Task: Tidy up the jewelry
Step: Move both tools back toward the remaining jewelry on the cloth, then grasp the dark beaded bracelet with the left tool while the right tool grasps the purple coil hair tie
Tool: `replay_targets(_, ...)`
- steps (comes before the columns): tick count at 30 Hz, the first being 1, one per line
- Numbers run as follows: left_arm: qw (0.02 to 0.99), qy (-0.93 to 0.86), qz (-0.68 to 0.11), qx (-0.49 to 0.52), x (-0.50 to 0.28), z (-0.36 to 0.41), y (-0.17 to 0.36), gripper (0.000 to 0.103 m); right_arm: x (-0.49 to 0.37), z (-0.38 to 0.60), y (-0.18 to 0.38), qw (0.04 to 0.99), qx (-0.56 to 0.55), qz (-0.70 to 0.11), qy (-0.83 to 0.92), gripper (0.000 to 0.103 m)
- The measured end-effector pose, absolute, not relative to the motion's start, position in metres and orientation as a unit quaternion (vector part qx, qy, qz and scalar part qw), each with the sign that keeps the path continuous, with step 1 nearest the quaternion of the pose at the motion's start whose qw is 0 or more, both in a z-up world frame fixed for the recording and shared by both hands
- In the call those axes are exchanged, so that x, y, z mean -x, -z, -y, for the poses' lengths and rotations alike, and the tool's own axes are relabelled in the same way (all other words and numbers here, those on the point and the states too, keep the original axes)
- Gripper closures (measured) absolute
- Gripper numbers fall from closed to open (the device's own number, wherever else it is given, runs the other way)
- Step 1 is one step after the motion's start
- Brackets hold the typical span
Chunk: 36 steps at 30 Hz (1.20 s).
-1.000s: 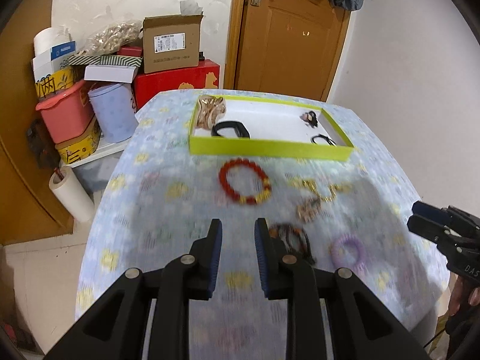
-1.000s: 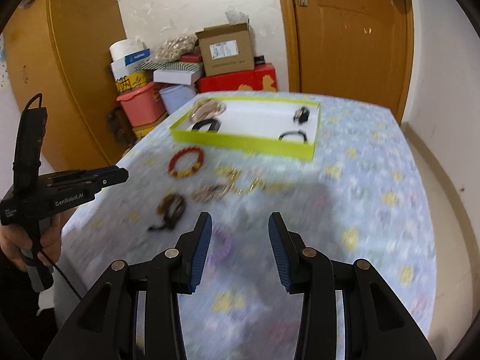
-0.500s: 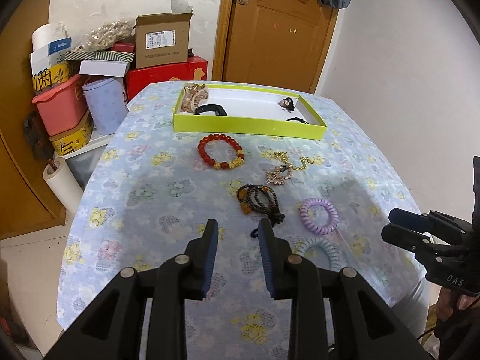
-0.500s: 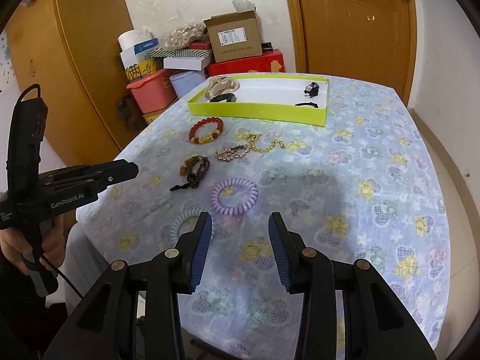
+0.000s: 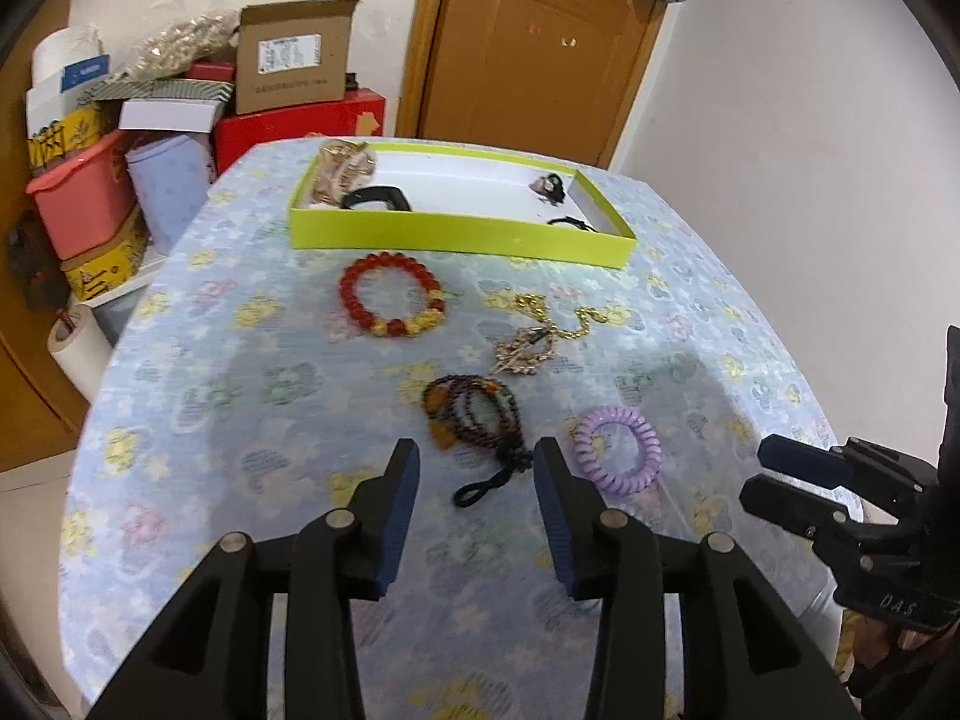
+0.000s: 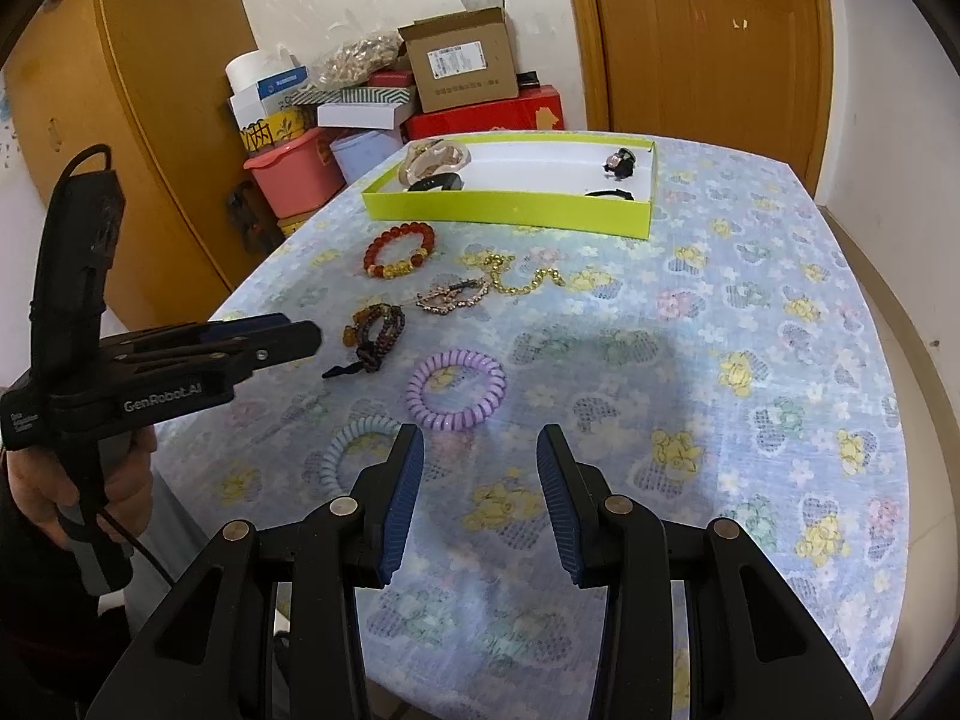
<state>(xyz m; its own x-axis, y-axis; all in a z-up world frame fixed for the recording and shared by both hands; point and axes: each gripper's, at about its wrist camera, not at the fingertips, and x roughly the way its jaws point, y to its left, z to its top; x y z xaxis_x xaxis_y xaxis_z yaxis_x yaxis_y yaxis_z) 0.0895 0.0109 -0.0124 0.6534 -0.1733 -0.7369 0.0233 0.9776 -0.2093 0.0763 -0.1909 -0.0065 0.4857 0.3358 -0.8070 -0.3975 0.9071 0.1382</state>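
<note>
On the flowered tablecloth lie a red bead bracelet [image 5: 347, 294], a gold chain with a brooch [image 5: 528, 351], a dark beaded bracelet [image 5: 480, 420] and a purple coil tie [image 5: 618, 483]. My left gripper [image 5: 477, 456] hovers just short of the dark bracelet, its jaws opening; only the bracelet's black tail shows between the fingers, untouched. My right gripper [image 6: 480, 441] stands open and empty, just short of the purple coil tie [image 6: 420, 390], with a pale blue coil tie [image 6: 330, 468] at its left finger. The lime-green tray [image 5: 462, 237] at the far edge holds several pieces.
A stack of boxes [image 5: 288, 66], a pink bin [image 5: 78, 204] and a paper roll [image 5: 75, 348] crowd the floor beyond the table's left side. A wooden door [image 6: 708, 36] stands behind. A hand [image 6: 54, 480] grips the left tool near the table's left edge.
The left gripper's jaws have spread wider and it has moved forward and down toward the dark bracelet, which now looks larger. The right gripper has hardly moved.
</note>
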Motion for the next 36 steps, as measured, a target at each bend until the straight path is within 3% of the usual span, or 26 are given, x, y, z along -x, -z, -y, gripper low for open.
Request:
replay_targets(12, 0.896, 0.025, -0.431, 0.1, -0.119, -0.015, 0.031, 0.061, -0.088, 0.193, 0.017, 0.857, 0.032, -0.471, -0.206, 0.063)
replay_targets(20, 0.9, -0.003, -0.433, 0.051, -0.126, -0.005, 0.038, 0.062, -0.096, 0.19, 0.022, 0.855, 0.032, -0.475, -0.206, 0.063)
replay_targets(22, 0.901, -0.012, -0.432, 0.029, -0.129, -0.001, 0.038, 0.069, -0.099, 0.19, 0.023, 0.855, 0.033, -0.475, -0.205, 0.063)
replay_targets(25, 0.904, -0.017, -0.427, 0.015, -0.13, 0.0, 0.038, 0.089, -0.103, 0.191, 0.024, 0.856, 0.032, -0.475, -0.203, 0.063)
replay_targets(33, 0.908, -0.007, -0.419, 0.031, -0.126, -0.009, 0.036, 0.093, -0.116, 0.188, 0.025, 0.857, 0.028, -0.474, -0.2, 0.063)
replay_targets(36, 0.911, -0.007, -0.41, 0.038, -0.121, -0.015, 0.031, 0.099, -0.119, 0.181, 0.028, 0.854, 0.032, -0.477, -0.206, 0.063)
